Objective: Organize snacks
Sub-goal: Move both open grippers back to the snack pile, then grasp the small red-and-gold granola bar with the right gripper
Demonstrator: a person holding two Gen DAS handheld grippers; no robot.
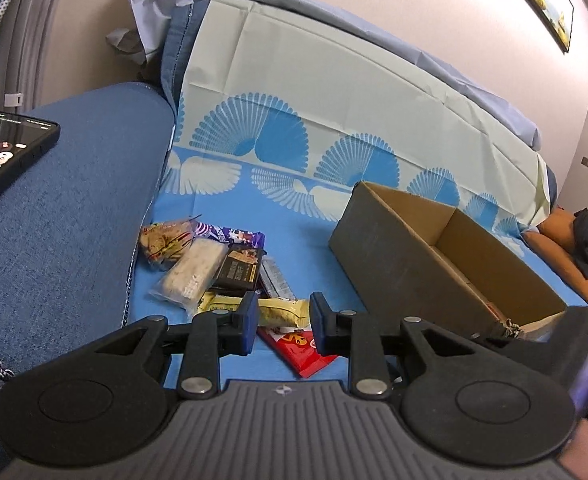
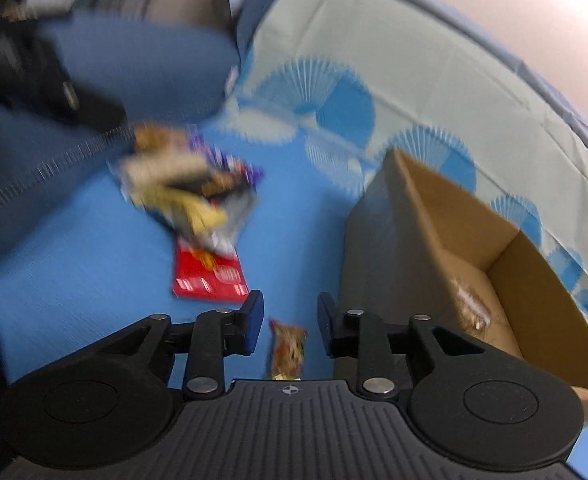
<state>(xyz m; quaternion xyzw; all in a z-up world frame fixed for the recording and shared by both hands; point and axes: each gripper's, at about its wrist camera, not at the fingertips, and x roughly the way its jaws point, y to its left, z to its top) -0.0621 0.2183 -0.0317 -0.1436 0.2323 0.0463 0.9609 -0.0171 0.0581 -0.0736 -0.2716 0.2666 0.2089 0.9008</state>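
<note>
A pile of several snack packets (image 1: 214,264) lies on the blue cloth, left of an open cardboard box (image 1: 434,256). My left gripper (image 1: 283,322) is open and empty, just above a yellow packet (image 1: 282,311) and a red packet (image 1: 300,350). In the blurred right wrist view my right gripper (image 2: 290,320) is open, with a small orange-brown snack bar (image 2: 288,350) lying on the cloth between its fingers. The pile (image 2: 190,184) and red packet (image 2: 210,276) lie ahead of it. The box (image 2: 474,256) is to its right, with one packet (image 2: 470,304) inside.
A blue sofa cushion (image 1: 62,216) with a black phone (image 1: 2,156) is at the left. The fan-patterned cloth (image 1: 334,92) runs up the sofa back. An orange cushion with dark cloth (image 1: 586,248) lies at the far right.
</note>
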